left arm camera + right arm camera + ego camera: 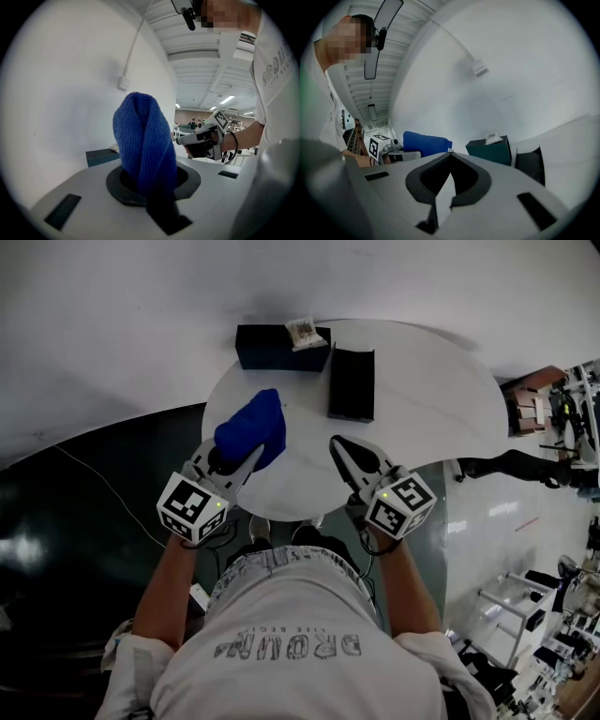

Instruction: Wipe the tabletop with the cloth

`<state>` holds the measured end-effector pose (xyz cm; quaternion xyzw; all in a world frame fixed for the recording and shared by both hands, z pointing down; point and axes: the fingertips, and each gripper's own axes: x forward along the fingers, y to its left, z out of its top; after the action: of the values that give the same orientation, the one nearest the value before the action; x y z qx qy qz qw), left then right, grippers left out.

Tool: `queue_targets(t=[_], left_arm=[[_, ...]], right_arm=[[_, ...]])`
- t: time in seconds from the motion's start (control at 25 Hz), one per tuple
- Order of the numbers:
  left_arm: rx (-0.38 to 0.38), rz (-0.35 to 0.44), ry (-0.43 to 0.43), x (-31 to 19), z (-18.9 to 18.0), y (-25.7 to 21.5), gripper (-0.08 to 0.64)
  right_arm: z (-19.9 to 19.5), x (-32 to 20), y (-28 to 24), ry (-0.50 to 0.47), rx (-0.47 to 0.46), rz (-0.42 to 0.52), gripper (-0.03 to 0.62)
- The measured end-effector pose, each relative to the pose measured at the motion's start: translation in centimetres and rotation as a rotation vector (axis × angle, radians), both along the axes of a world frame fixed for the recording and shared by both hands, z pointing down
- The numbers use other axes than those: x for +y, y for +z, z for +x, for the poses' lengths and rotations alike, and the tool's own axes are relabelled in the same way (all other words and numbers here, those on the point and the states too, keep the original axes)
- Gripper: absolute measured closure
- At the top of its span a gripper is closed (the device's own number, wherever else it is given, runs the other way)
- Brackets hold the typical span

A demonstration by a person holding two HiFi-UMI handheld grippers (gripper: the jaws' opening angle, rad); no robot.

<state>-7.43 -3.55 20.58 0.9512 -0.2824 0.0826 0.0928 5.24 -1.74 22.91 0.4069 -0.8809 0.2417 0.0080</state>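
A bunched blue cloth [251, 429] is pinched in my left gripper [246, 457], over the left part of the round white tabletop [422, 399]. In the left gripper view the cloth [145, 145] stands up out of the jaws and hides their tips. Whether it touches the table I cannot tell. My right gripper [337, 442] hovers over the table's near edge, right of the cloth, with its jaw tips together and nothing between them. The right gripper view shows the jaws [449, 157] meeting, with the cloth [425, 143] beyond them to the left.
A dark tissue box [277, 348] sits at the table's far edge by the white wall, and a black box [352, 382] lies just right of it. The wall runs close behind the table. Dark floor lies left, and shelving and clutter stand far right.
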Motion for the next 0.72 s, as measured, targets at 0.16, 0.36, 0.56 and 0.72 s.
queue_targets(t=[0.16,0.36,0.56,0.72], left_arm=[[0.005,0.000,-0.002,-0.18,0.10,-0.10,0.469],[0.011,0.004,-0.002,-0.26,0.38,-0.28,0.469],[0.009,0.003,-0.004,-0.29,0.40,-0.17,0.469],[0.005,0.000,-0.003,-0.21,0.53,-0.02,0.469]], right_arm=[[0.15,-0.12,-0.13,0.002,0.006,-0.002,0.586],[0.49,-0.13,-0.14,0.007,0.014,-0.005,0.585],[0.43,-0.11,-0.26,0.007,0.020,-0.008,0.585],[0.46,-0.07,-0.09,0.004,0.013,0.005,0.586]])
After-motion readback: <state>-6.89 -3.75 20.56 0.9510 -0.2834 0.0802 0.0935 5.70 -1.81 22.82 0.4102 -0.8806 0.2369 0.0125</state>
